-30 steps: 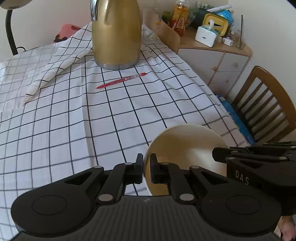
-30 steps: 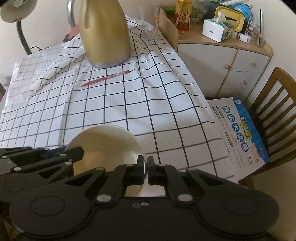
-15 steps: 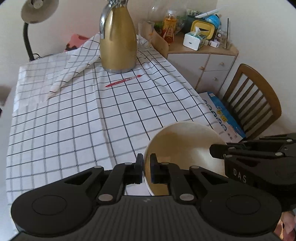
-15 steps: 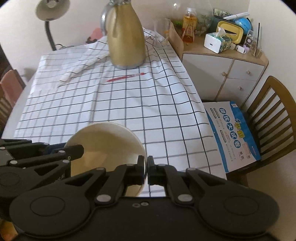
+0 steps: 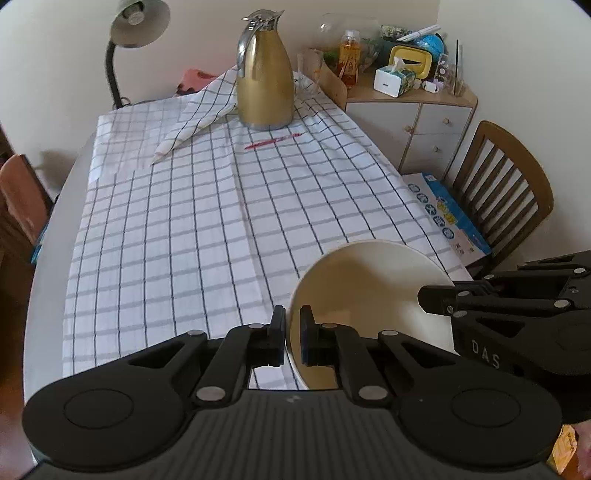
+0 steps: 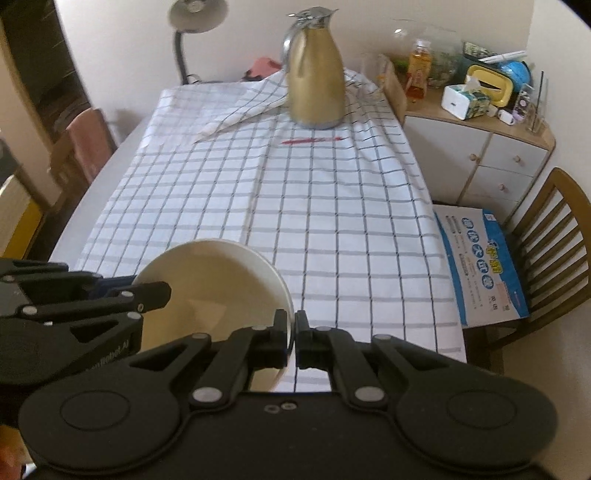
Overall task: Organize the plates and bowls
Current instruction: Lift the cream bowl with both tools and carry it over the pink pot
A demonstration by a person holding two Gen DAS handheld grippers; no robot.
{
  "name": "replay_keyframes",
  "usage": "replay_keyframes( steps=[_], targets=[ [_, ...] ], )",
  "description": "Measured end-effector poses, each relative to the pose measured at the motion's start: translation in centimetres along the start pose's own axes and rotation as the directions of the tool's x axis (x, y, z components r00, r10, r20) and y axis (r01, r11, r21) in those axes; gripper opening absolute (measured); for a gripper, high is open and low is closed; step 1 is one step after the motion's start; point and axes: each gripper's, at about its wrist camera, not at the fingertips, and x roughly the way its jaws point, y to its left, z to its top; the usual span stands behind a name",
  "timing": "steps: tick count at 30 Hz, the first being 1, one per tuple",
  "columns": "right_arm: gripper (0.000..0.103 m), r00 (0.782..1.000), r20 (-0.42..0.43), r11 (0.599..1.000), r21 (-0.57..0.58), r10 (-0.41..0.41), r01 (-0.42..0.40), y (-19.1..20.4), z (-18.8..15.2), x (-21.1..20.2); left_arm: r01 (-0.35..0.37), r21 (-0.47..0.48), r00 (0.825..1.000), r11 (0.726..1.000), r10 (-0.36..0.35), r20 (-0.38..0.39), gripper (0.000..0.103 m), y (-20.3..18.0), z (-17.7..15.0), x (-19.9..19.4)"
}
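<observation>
A cream bowl [image 5: 369,295] hangs in the air over the near end of the checked tablecloth [image 5: 207,221], held from both sides. My left gripper [image 5: 292,332] is shut on its left rim, one finger inside and one outside. My right gripper [image 6: 291,334] is shut on the opposite rim of the same bowl [image 6: 214,284]. Each gripper shows in the other's view: the right one [image 5: 436,295] at the bowl's right edge, the left one [image 6: 162,291] at its left edge. The bowl is empty and tilted a little.
A gold thermos jug [image 5: 264,74] and a red pen [image 5: 272,141] lie at the table's far end, with a folded cloth [image 5: 199,110] beside them. A desk lamp [image 5: 129,29], a cluttered cabinet [image 5: 410,107], a wooden chair [image 5: 506,192] and a blue-printed box [image 6: 480,266] stand around the table.
Both grippers have pulled back and risen with the bowl still gripped between them. The jug and pen look farther away and more of the table shows.
</observation>
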Motion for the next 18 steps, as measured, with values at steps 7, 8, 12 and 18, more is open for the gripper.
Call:
replay_keyframes(
  steps=[7, 8, 12, 18],
  targets=[
    [0.005, 0.999, -0.012, 0.996, -0.082, 0.042, -0.043, 1.9, -4.0, -2.9, -0.033, -0.039, 0.999, 0.999, 0.032, -0.025, 0.007, -0.5, -4.7, -3.5],
    [0.005, 0.999, -0.014, 0.994, -0.095, 0.047, -0.048, 2.1, -4.5, -3.2, -0.039, -0.045, 0.999, 0.998, 0.038, -0.026, 0.007, -0.5, -5.3, -3.9],
    [0.005, 0.998, -0.019, 0.990, -0.128, 0.063, -0.065, 3.0, -6.4, -4.3, -0.052, -0.074, 0.998, 0.996, 0.050, -0.032, 0.007, -0.5, -7.6, -5.3],
    [0.005, 0.994, -0.041, 0.981, -0.163, 0.098, -0.104, 4.4, -8.8, -5.0, -0.069, -0.097, 0.996, 0.993, 0.063, -0.063, 0.007, 0.1, -10.6, -6.6]
  ],
)
